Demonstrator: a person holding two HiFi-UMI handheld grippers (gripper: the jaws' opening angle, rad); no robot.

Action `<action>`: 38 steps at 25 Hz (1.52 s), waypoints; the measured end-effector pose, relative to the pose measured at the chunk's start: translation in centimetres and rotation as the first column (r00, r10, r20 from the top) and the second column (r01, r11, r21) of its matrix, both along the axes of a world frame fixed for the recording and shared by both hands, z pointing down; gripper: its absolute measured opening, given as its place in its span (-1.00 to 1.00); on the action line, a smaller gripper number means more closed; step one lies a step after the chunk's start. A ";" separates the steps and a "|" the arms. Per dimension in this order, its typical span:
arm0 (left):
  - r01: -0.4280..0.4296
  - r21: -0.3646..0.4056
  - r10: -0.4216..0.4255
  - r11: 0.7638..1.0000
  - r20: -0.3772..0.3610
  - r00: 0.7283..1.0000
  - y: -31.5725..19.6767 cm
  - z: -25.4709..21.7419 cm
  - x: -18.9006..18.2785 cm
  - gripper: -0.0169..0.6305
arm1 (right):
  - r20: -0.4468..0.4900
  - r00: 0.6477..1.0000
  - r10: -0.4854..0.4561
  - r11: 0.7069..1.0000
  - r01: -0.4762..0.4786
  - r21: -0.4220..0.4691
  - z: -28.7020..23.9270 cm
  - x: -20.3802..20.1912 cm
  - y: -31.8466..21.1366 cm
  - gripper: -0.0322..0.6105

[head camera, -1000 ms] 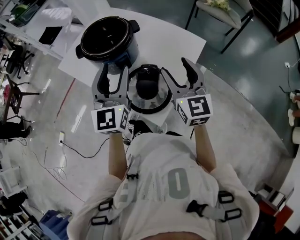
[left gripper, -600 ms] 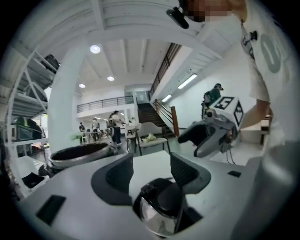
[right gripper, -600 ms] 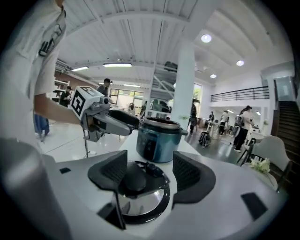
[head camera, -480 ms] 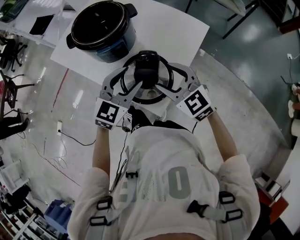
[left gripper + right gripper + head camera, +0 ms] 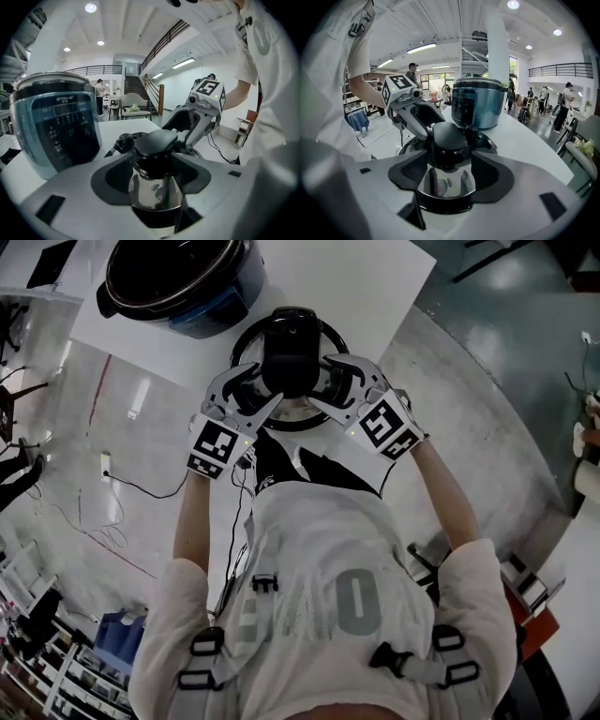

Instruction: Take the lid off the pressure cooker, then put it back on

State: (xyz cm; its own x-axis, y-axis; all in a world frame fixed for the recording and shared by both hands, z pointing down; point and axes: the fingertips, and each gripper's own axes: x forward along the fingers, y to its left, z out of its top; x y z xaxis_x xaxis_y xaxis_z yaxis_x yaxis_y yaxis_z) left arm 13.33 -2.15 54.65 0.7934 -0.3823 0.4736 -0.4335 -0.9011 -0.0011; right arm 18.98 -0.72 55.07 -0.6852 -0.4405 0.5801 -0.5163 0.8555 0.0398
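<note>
The pressure cooker (image 5: 173,277) stands open on the white table (image 5: 375,287), blue-walled in the left gripper view (image 5: 54,126) and the right gripper view (image 5: 478,105). Its steel lid (image 5: 330,341) with a black handle (image 5: 291,357) sits low at the table's near edge, in front of the pot. I cannot tell whether it touches the table. My left gripper (image 5: 258,388) is shut on the handle (image 5: 157,143) from the left. My right gripper (image 5: 333,385) is shut on the same handle (image 5: 447,138) from the right. Each gripper shows in the other's view.
A cable (image 5: 122,493) runs across the grey floor to the left of the person. Shelving (image 5: 37,652) stands at the lower left. Several people (image 5: 567,93) and chairs (image 5: 133,105) are far off in the hall behind the table.
Both grippers have come down with the lid, from in front of the person's chest to the table's near edge beside the pot, tilting downward as they went.
</note>
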 end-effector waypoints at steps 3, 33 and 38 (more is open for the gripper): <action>-0.016 -0.007 0.016 1.000 -0.005 1.000 -0.3 0.7 0.4 -0.20 | -0.004 1.000 0.007 1.000 -0.007 -0.013 0.9 -0.2 -0.3 -0.02; -0.045 0.051 0.046 0.998 -0.012 0.999 -0.1 -7.8 2.1 -0.23 | 0.134 0.991 0.022 1.000 -0.023 0.008 -7.8 0.2 -0.3 -0.23; -0.056 0.156 0.060 0.986 -0.024 0.998 -1.0 -13.3 3.1 -0.23 | 0.135 0.991 0.019 0.992 -0.036 0.124 -13.3 1.3 -1.1 -0.23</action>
State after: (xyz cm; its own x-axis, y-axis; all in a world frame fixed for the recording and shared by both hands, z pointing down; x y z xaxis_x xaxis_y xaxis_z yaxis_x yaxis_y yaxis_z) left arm 16.46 -3.12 41.36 0.8289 -0.4022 0.3888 -0.3822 -0.9147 -0.1315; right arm 20.26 -1.83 41.78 -0.7395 -0.5238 0.4229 -0.5472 0.8336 0.0758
